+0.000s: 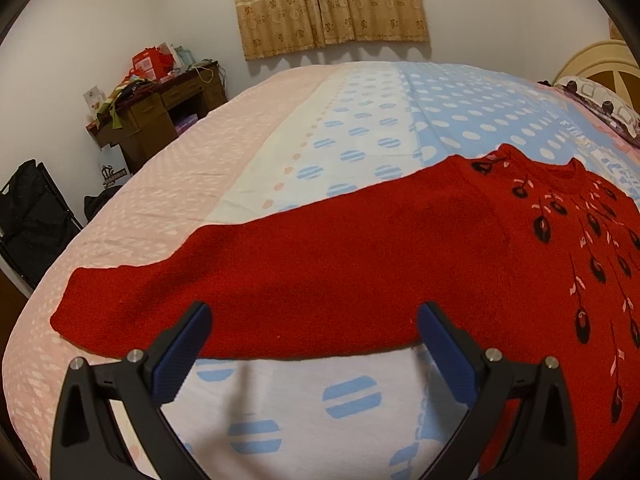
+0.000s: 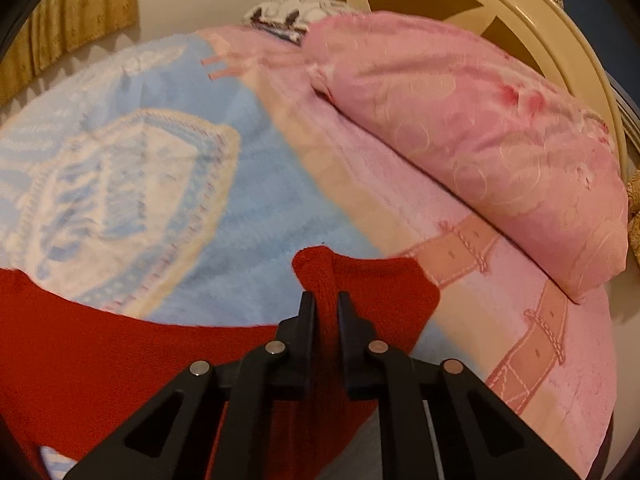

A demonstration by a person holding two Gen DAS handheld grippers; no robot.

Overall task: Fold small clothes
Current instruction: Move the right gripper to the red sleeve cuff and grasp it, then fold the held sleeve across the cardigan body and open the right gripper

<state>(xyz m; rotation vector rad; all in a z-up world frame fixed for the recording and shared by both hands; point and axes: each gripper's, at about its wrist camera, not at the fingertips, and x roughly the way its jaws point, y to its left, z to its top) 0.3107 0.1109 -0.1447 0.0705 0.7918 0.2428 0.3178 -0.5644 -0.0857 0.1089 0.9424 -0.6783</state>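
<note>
A red knitted sweater (image 1: 360, 264) with black and pink leaf patterns lies spread on the bed, one sleeve stretched out to the left. My left gripper (image 1: 314, 320) is open, its blue-padded fingers (image 1: 434, 326) hovering at the sleeve's near edge, holding nothing. In the right wrist view the other red sleeve (image 2: 360, 280) is bunched up and pinched between the black fingers. My right gripper (image 2: 325, 300) is shut on this sleeve, lifting a fold of it above the blanket.
The bed has a pink, white and blue patterned blanket (image 1: 304, 120). A pink pillow (image 2: 480, 140) lies by the cream headboard (image 2: 520, 12). A cluttered brown desk (image 1: 160, 108) and a black bag (image 1: 28, 208) stand at the far left.
</note>
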